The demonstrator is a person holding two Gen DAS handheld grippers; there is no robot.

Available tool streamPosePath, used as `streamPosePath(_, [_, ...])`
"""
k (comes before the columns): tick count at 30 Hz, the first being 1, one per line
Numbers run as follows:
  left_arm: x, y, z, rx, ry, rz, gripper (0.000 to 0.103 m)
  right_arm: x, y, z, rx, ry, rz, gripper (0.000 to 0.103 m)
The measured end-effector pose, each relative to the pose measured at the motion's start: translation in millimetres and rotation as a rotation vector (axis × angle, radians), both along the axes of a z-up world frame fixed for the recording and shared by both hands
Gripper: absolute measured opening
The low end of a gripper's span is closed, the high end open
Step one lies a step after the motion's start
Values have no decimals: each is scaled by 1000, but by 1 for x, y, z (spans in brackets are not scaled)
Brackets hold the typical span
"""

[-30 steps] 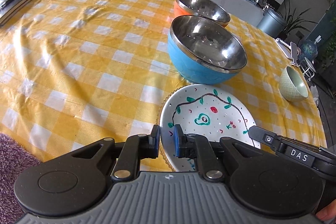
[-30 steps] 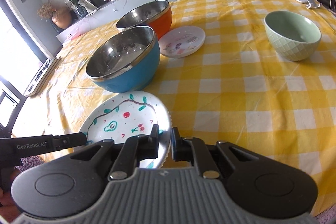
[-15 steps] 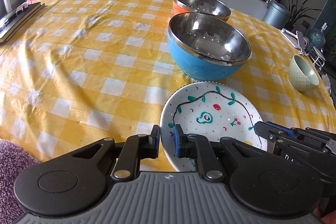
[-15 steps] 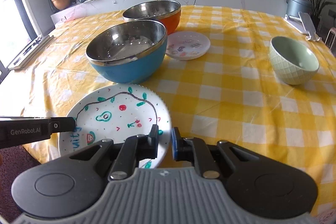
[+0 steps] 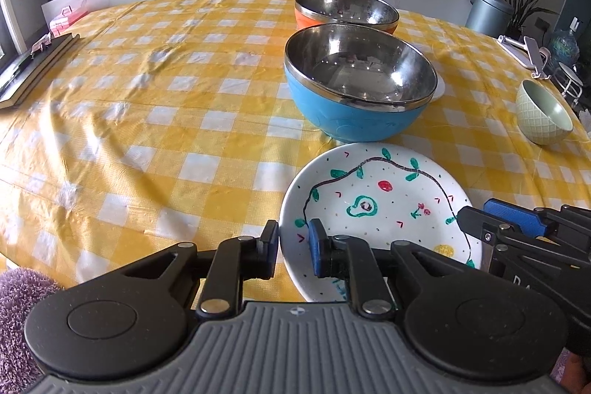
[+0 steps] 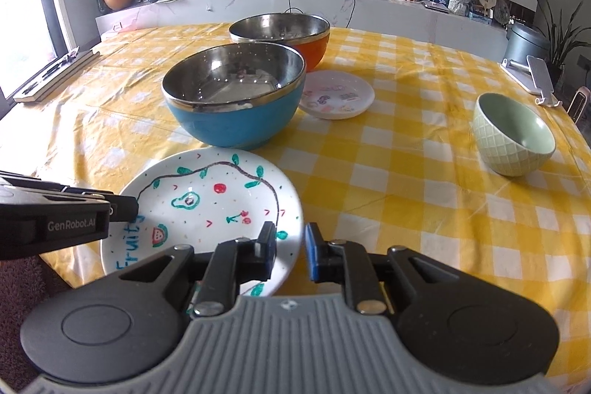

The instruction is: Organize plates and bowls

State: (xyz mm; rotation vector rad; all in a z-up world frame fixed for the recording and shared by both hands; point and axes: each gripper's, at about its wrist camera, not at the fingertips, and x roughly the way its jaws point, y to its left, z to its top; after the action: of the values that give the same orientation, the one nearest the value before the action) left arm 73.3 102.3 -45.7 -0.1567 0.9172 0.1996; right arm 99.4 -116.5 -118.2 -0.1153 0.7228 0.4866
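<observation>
While I hold both tongs at the near table edge, the status reads as follows.

Painted plate [image 5: 373,198]: white, shallow, round; black vine line with green leaves, avocado at centre, red berry, cherries, watermelon slice, blue lettering "Fruity". It lies flat on the yellow checked tablecloth [image 5: 155,120], just in front of the blue bowl [image 5: 354,87].

My left gripper [image 5: 292,248]: at the plate's 7 o'clock rim; jaws have just been opening, narrow gap, rim between them, pads clear of it.

My right gripper [image 6: 290,252]: at the plate's 5 o'clock rim; jaws have just been opening, narrow gap, rim between them, pads not pressing.

Other ware: orange bowl [image 6: 295,39] at 12 o'clock behind the blue one; small plate [image 6: 336,95] at 1 o'clock; green bowl [image 6: 513,135] at 3 o'clock, well apart.
</observation>
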Motion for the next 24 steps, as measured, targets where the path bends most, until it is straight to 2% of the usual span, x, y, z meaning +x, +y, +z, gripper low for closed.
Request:
streamPosePath(1, [-1,1,2,-3,-6,3,24,0,-4,2,13,-4,-8,29])
streamPosePath(3, [-2,0,7,-1,-22,6,27,1,-11,6,33,-14,-33,35])
streamPosePath(8, [-2,-13,27,3,-87,-27,32,10,-31,10,69,-8,-111,39])
streamPosePath(17, [21,-54,53,-56,-151,-192,32,35,-63,31,138,-9,-177,62])
streamPosePath(24, [62,-76,67,-90,-160,-276,32,65,-80,42,172,37,-204,61])
